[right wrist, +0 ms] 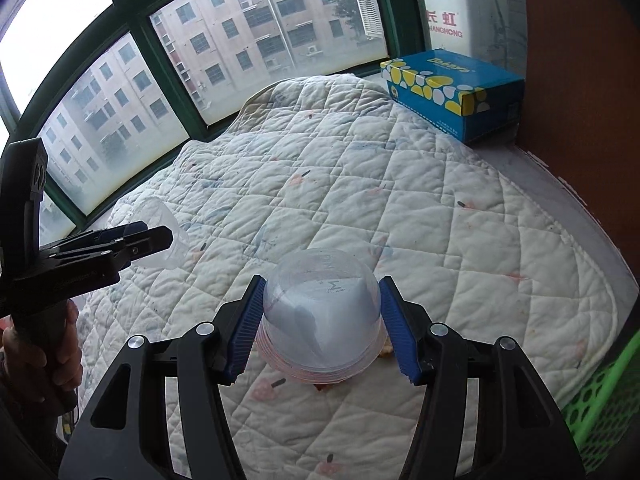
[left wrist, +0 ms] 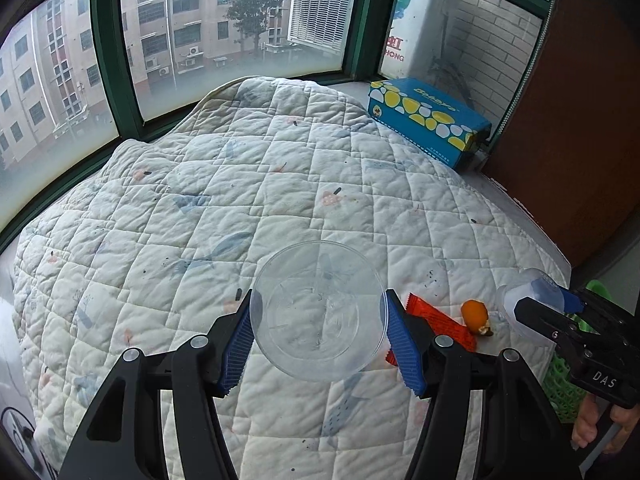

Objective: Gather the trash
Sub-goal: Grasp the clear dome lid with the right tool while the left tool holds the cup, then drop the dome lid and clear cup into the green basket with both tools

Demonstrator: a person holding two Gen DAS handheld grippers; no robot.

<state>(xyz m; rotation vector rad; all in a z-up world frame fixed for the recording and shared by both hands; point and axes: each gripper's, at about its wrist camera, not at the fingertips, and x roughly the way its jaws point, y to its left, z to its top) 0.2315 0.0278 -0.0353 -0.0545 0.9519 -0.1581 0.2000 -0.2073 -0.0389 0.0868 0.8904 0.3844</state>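
Note:
My left gripper (left wrist: 319,340) is shut on a clear plastic cup (left wrist: 319,311), mouth facing the camera, held above the quilt. It also shows in the right wrist view (right wrist: 160,236) at the left. My right gripper (right wrist: 320,324) is shut on a second clear plastic cup (right wrist: 320,320), bottom towards the camera. That cup also shows in the left wrist view (left wrist: 528,296) at the right. A red wrapper (left wrist: 440,322) and an orange peel piece (left wrist: 476,314) lie on the quilt between the two grippers.
A white quilted blanket (left wrist: 240,200) covers the surface by the green-framed window (left wrist: 116,92). A blue and yellow tissue box (left wrist: 428,118) stands at the far right. A green perforated basket (right wrist: 600,412) sits at the lower right edge. A brown wall panel (left wrist: 580,120) is at the right.

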